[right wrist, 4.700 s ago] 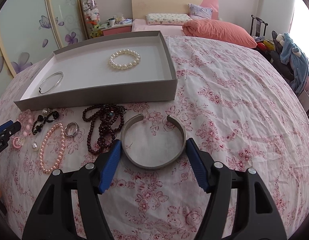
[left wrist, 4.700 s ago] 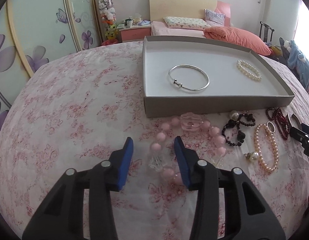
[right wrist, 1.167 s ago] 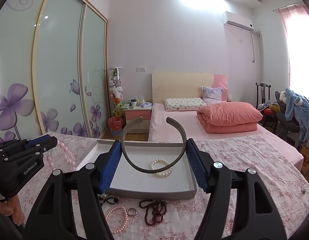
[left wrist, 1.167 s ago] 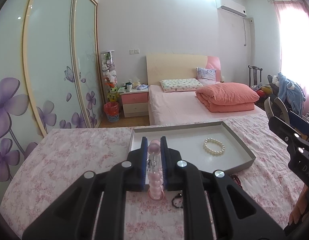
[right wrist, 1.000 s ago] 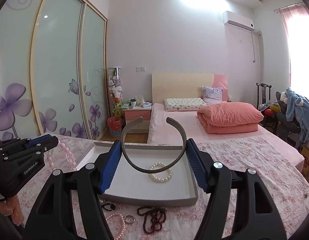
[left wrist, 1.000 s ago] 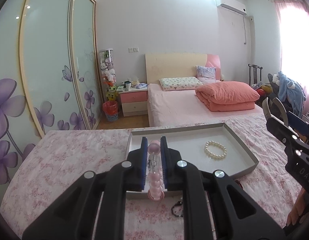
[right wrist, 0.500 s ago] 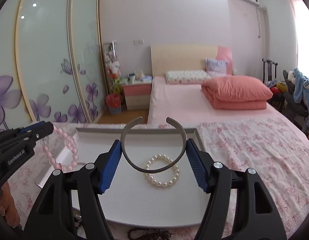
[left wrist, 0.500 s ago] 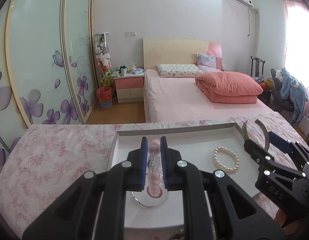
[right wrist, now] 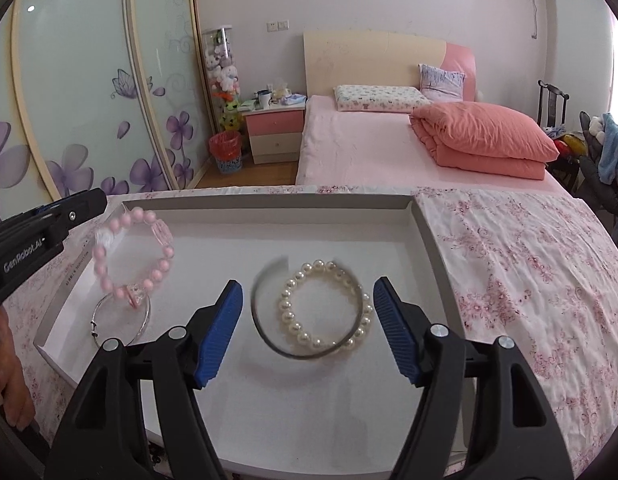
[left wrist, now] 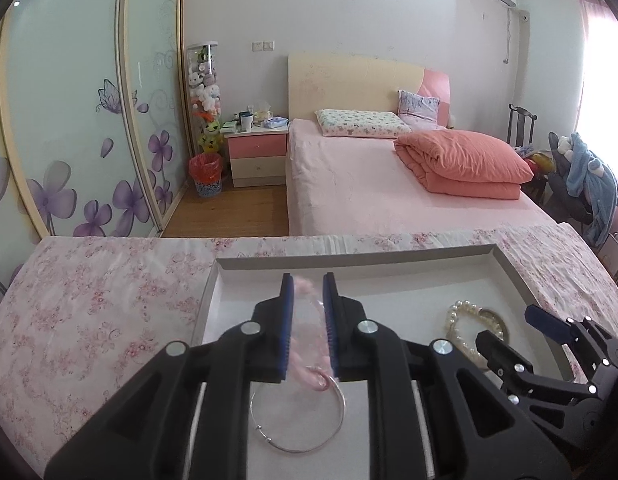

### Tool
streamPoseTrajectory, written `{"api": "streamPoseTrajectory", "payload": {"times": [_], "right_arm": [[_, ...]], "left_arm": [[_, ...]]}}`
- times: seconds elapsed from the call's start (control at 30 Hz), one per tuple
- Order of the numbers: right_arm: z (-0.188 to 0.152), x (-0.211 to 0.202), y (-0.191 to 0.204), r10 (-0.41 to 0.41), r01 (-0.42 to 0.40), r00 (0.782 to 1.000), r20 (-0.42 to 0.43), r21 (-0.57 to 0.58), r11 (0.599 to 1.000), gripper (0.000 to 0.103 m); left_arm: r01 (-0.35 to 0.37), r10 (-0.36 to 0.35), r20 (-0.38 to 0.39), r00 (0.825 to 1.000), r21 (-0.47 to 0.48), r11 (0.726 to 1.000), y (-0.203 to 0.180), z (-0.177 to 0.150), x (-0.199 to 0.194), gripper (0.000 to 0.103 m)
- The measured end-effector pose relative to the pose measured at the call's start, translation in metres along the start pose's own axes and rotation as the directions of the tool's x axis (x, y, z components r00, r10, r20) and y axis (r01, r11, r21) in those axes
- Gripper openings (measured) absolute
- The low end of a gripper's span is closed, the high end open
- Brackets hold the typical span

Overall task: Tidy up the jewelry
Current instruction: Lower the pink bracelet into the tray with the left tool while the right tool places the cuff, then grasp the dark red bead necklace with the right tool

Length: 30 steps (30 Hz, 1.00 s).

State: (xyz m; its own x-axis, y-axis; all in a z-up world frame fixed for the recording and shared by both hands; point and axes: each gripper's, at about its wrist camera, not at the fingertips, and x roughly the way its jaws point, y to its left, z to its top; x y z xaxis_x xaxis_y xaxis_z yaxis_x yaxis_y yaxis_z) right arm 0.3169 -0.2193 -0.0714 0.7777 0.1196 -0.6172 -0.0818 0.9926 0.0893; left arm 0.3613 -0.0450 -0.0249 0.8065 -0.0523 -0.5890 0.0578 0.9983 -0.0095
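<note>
Over the grey tray [right wrist: 427, 240], on a table covered in pink floral cloth [right wrist: 529, 272], both grippers are hanging and pointing down into it.

Left gripper [left wrist: 308, 328]: jaws have just been opening and are now standing a little apart. Pink bead bracelet [right wrist: 133, 256] is showing between them as a pink blur in the left wrist view; the right wrist view is showing it tilted just below the left gripper's tip, its lower end touching or overlapping the thin silver bangle [right wrist: 123, 320] that is lying flat on the tray floor at the near left. Cannot tell whether the pads are still touching the beads; it is looking released.

Right gripper [right wrist: 308, 328]: jaws are standing wide and have just been opening. Grey open cuff bangle [right wrist: 265, 320] is sitting between the blue fingers [right wrist: 221, 332] without touching either one, blurred, its gap facing the far side. It is ringing the white pearl bracelet [right wrist: 323, 306], which is lying in the middle of the tray; whether the cuff is resting on the floor yet I cannot tell.

A person's hand [right wrist: 5, 364] is gripping the left tool at the left edge of the right wrist view. A few dark beads [right wrist: 155, 454] are peeking out on the cloth just below the tray's near wall.
</note>
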Motion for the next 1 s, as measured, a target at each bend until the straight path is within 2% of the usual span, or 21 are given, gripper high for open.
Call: {"api": "streamPoseTrajectory", "payload": {"times": [0.3, 0.43, 0.63, 0.8, 1.0], "right_arm": [[0.002, -0.018, -0.008, -0.017, 0.017, 0.999, 0.030, 0.009, 1.000, 0.071], [0.000, -0.032, -0.011, -0.021, 0.021, 0.999, 0.043, 0.002, 1.000, 0.071], [-0.014, -0.064, -0.015, -0.027, 0.027, 0.998, 0.056, -0.002, 1.000, 0.070], [-0.039, -0.080, -0.021, -0.026, 0.026, 1.000, 0.014, -0.009, 1.000, 0.069], [-0.069, -0.077, -0.024, -0.007, 0.004, 0.996, -0.090, -0.038, 0.999, 0.058]], "left_arm": [[-0.025, 0.026, 0.021, 0.999, -0.019, 1.000, 0.008, 0.002, -0.018, 0.022], [-0.035, 0.036, 0.035, 0.999, -0.021, 0.999, 0.015, -0.002, -0.038, 0.023], [-0.054, 0.056, 0.057, 0.997, -0.026, 0.998, 0.028, -0.025, -0.082, 0.031], [-0.058, 0.059, 0.036, 0.998, -0.038, 0.998, 0.045, -0.059, -0.116, 0.038], [-0.044, 0.044, -0.010, 0.999, -0.055, 0.998, 0.062, -0.100, -0.139, 0.046]]}}
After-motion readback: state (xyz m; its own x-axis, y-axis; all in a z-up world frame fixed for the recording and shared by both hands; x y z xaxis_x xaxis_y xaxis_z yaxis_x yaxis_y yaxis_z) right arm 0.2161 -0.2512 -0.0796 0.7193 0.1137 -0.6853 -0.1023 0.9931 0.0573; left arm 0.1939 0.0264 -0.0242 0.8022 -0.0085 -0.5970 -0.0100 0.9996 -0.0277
